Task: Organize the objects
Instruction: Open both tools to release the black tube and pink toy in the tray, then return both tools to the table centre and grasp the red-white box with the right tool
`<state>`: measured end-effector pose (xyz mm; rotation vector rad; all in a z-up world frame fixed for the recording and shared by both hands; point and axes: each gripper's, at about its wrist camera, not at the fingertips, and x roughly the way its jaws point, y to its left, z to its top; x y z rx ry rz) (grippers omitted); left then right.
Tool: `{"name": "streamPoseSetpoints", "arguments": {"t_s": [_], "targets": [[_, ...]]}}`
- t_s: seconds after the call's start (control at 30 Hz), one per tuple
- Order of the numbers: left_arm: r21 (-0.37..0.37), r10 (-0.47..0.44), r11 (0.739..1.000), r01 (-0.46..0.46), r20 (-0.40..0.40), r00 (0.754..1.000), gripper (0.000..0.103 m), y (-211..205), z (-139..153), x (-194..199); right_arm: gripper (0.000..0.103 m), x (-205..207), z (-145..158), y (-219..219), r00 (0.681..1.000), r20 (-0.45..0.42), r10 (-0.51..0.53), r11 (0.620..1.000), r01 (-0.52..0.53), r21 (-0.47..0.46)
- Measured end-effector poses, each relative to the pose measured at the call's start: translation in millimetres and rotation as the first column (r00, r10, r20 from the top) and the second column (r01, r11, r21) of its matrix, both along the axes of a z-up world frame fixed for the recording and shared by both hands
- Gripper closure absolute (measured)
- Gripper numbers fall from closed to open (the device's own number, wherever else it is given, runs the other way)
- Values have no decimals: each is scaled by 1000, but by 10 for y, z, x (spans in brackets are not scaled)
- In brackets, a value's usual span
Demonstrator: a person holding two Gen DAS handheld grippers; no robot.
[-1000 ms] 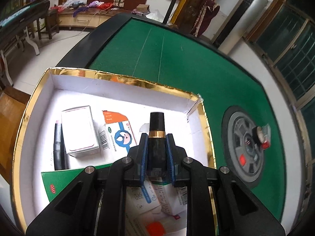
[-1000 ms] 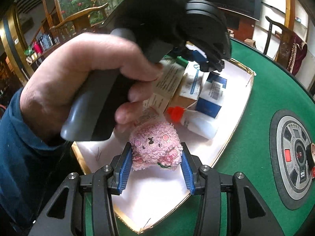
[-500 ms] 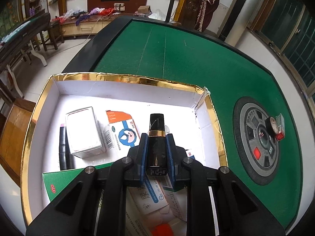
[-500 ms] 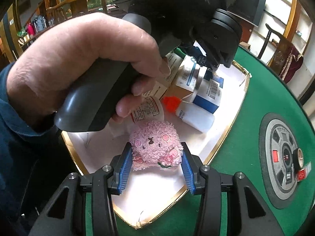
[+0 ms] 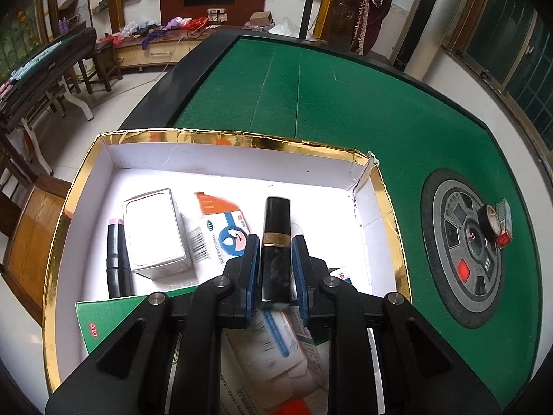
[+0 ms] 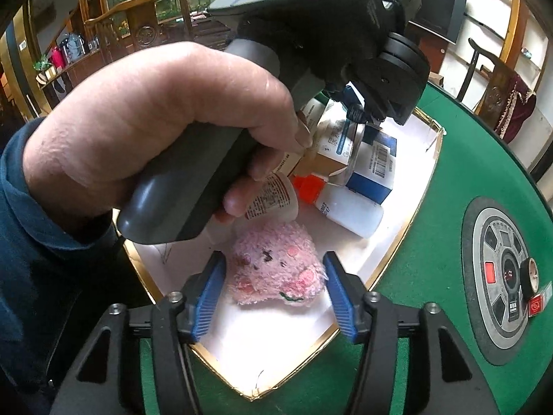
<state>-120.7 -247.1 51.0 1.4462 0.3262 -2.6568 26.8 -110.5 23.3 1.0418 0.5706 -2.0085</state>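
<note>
Left wrist view: the left claw (image 5: 275, 263) is clamped on a black tube with a gold band (image 5: 275, 242), its blue pads pressing both sides of the tube's lower half. The tube points forward over the interior of a white box with gold foil rim (image 5: 242, 140), which sits on the green tabletop (image 5: 345, 103). Inside the box, toward the left wall, a dark lipstick with a pink tip (image 5: 115, 259) lies beside a white carton (image 5: 153, 231); an orange-and-blue medicine box (image 5: 221, 228) lies just right of the carton. A green packet (image 5: 114, 314) and further printed cartons lie partly hidden under the claw. On the round grey control panel (image 5: 466, 259) set into the tabletop rest a small black roll (image 5: 490, 221) and a red-and-green pack (image 5: 504, 221), touching each other.

Right wrist view: the right claw (image 6: 273, 294) is spread, blue pads standing clear of a pink plush toy (image 6: 276, 269) lying on the box floor between them. Whether either pad touches the plush cannot be told with certainty. Beyond it lie a white bottle with an orange cap (image 6: 342, 207) and a blue-and-white carton (image 6: 376, 169). The person's left hand (image 6: 155, 131) grips the handle of the other device above the box.
</note>
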Motion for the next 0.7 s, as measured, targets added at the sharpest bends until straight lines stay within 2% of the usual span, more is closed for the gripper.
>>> {"name": "streamPoseSetpoints", "arguments": {"t_s": [0.1, 0.17, 0.2, 0.4, 0.7], "targets": [[-4, -1, 1000, 1, -5, 1000, 68, 16, 5, 0, 37, -38, 27, 1, 1000, -8, -5, 1000, 5, -6], [11, -13, 1000, 13, -16, 1000, 47, 33, 14, 5, 36, -83, 29, 8, 1000, -10, -6, 1000, 6, -9], [12, -14, 1000, 14, -18, 1000, 45, 36, 21, 9, 36, -136, 22, 18, 1000, -12, -8, 1000, 8, -10], [6, 2, 1000, -2, -17, 1000, 43, 24, 37, 10, 36, -120, 68, 41, 1000, -17, -5, 1000, 5, -30], [42, 32, 999, -30, -42, 999, 43, -42, 132, 77, 36, -123, 159, 128, 1000, -17, -26, 996, 24, -85]]}}
